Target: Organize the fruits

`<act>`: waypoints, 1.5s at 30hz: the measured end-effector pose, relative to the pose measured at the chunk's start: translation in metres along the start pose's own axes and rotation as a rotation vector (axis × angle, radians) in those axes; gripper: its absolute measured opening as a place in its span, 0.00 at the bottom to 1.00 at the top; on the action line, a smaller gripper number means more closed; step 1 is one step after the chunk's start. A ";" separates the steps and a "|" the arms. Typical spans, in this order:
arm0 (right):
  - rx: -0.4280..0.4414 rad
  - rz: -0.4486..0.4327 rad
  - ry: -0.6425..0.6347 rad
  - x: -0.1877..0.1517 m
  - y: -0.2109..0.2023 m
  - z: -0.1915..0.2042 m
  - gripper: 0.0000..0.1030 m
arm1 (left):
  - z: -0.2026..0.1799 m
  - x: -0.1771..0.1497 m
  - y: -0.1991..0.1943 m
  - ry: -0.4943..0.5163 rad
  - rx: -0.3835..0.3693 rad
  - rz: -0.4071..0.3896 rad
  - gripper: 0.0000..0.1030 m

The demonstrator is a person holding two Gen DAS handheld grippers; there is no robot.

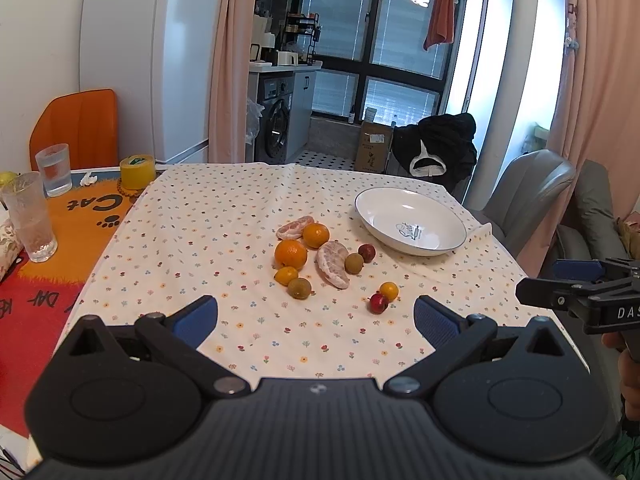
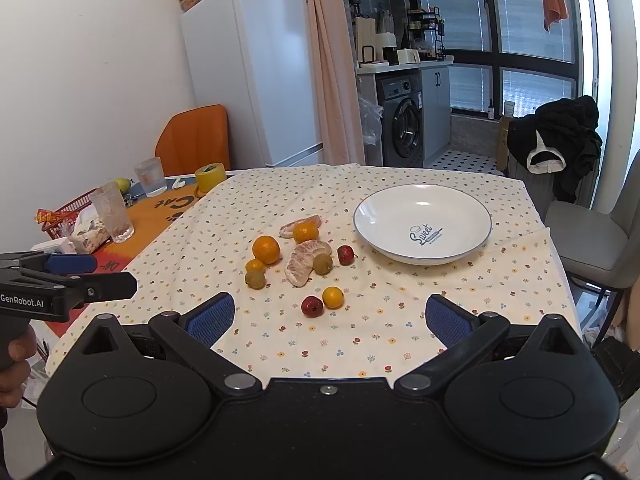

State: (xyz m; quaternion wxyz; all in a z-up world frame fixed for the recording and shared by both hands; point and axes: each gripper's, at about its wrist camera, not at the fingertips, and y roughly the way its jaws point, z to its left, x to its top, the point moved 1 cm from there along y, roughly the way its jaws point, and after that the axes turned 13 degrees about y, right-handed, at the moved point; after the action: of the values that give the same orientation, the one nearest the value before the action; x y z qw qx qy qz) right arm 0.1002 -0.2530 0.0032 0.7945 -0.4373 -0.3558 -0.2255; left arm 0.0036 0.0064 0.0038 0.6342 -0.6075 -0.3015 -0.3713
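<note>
My left gripper and right gripper hover wide apart and empty-fingered over the near edge of the floral tablecloth. Oranges, peeled pomelo segments and small red and brown fruits lie clustered mid-table. The white ceramic plate with blue rim sits empty, far right of them.

A table is wearing a flower-print tablecloth, with an orange cat-print mat showing at its left end. Lying on the cloth are a white plate, oranges, peeled pomelo segments and small red and brown fruits. Two glasses and a yellow tape roll are standing on the mat.
</note>
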 end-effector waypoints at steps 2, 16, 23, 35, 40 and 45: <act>-0.001 -0.001 -0.001 0.000 0.000 0.000 1.00 | 0.000 0.000 0.000 -0.001 0.001 -0.001 1.00; -0.001 -0.006 -0.005 0.002 -0.002 -0.002 1.00 | 0.000 0.000 0.000 0.000 0.001 -0.003 1.00; 0.020 0.003 -0.017 0.002 0.000 -0.003 1.00 | 0.002 0.007 0.000 -0.009 0.002 -0.021 1.00; 0.056 0.067 0.001 0.009 0.033 -0.014 1.00 | 0.022 0.014 0.024 -0.065 -0.012 -0.017 1.00; 0.097 0.091 0.017 0.014 0.045 -0.019 1.00 | 0.025 0.016 0.036 -0.080 -0.013 -0.014 1.00; 0.136 0.111 0.037 0.016 0.062 -0.025 1.00 | 0.024 0.013 0.054 -0.080 0.001 0.017 1.00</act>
State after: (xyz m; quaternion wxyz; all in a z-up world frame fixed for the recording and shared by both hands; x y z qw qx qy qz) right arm 0.1618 -0.2434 -0.0269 0.8402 -0.3971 -0.3307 -0.1644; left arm 0.0576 0.0280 -0.0125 0.6252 -0.6241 -0.3217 -0.3410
